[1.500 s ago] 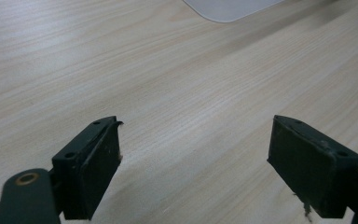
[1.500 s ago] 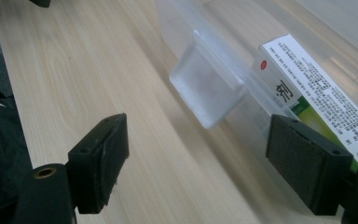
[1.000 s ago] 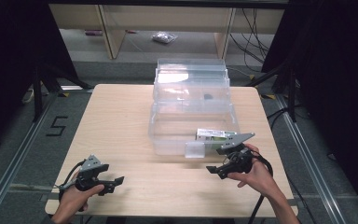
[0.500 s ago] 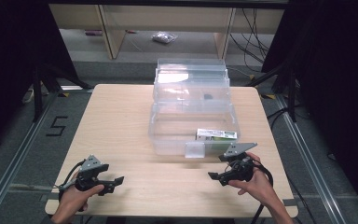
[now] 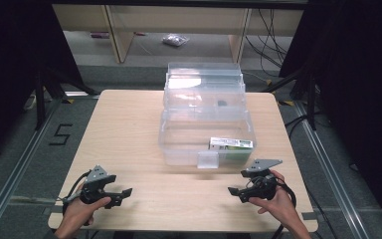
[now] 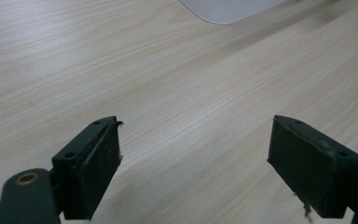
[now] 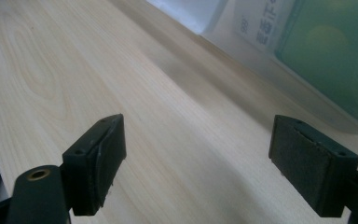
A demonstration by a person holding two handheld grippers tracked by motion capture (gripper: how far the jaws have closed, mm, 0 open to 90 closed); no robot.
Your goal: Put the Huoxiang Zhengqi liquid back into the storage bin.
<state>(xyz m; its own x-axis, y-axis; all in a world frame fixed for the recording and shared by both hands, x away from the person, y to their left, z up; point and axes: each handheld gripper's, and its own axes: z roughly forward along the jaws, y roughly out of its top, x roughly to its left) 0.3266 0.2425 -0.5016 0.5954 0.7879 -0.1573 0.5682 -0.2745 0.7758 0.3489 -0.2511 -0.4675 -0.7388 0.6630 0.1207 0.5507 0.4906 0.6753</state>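
Observation:
A clear plastic box [image 5: 179,144] stands open at the middle of the wooden table [image 5: 129,119], its lid [image 5: 204,79] tipped up behind it. Inside its right front corner lies a green and white packet [image 5: 231,144], seen close in the right gripper view as a green packet [image 7: 335,51] behind the box wall. My left gripper [image 5: 123,193] rests near the table's front left, open, jaws wide over bare wood [image 6: 191,116]. My right gripper [image 5: 233,192] sits at the front right, just below the box, open with nothing between its jaws.
A corner of the box [image 6: 228,7] shows at the top of the left gripper view. Beyond the table stand wooden shelf legs [image 5: 117,35] and a small bag [image 5: 175,40] on the floor. Cables [image 5: 273,30] trail at the back right. A "5" mark [image 5: 59,134] lies left of the table.
My right gripper has drawn back from the box's front right corner toward the table's front edge. The left gripper has stayed put.

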